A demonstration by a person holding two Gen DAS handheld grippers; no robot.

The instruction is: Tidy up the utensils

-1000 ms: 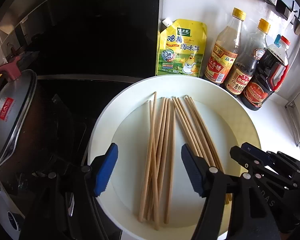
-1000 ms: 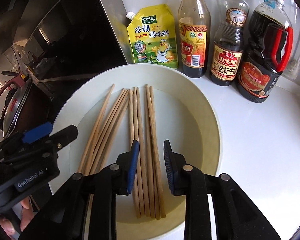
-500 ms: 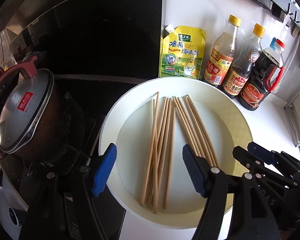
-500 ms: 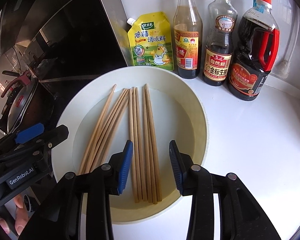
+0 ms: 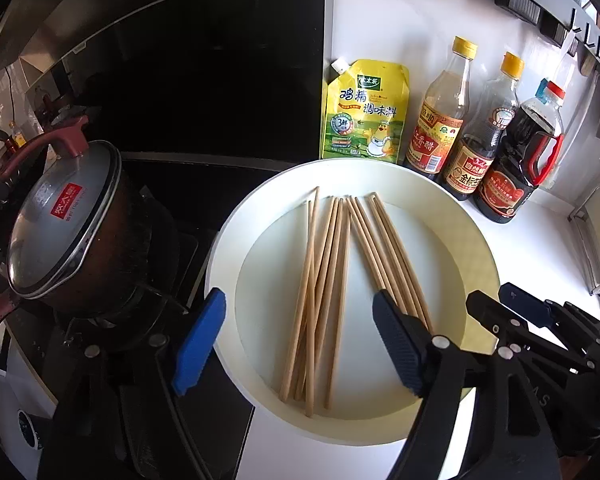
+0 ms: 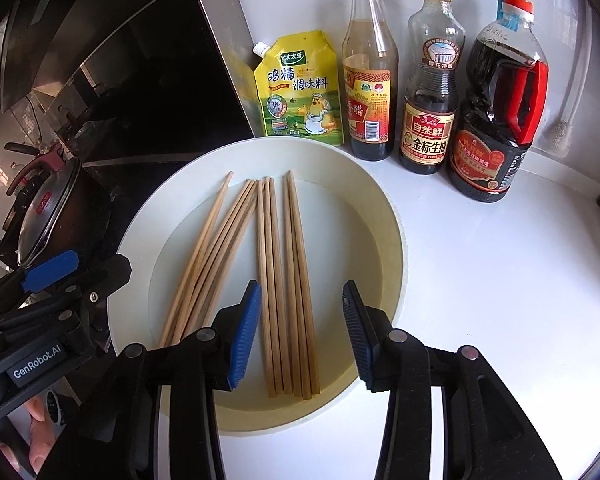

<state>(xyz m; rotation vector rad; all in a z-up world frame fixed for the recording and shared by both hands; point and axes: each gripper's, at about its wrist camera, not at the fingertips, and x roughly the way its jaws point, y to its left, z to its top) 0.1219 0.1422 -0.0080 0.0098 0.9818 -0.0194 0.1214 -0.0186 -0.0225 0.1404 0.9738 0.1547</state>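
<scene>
1. Your right gripper has widened its jaws over the last second and drawn back; they now stand apart, straddling the near ends of the straight bundle of chopsticks without touching them.
2. Your left gripper has lifted and pulled back too, so more of the white plate shows; its jaws are wide apart and empty, framing the fanned chopsticks on the plate's stove side.
3. All the chopsticks lie loose inside the plate in two groups, tips pointing toward the seasoning pouch and three sauce bottles that stand behind the plate on the worktop.
4. Nothing is gripped by either gripper, and no stick has shifted.
5. The reading: you appear to be lining up a fresh grasp, so the sorting is barely begun.
6. The lidded pot sits beside the plate, opposite the bottles, clear of both grippers.
</scene>
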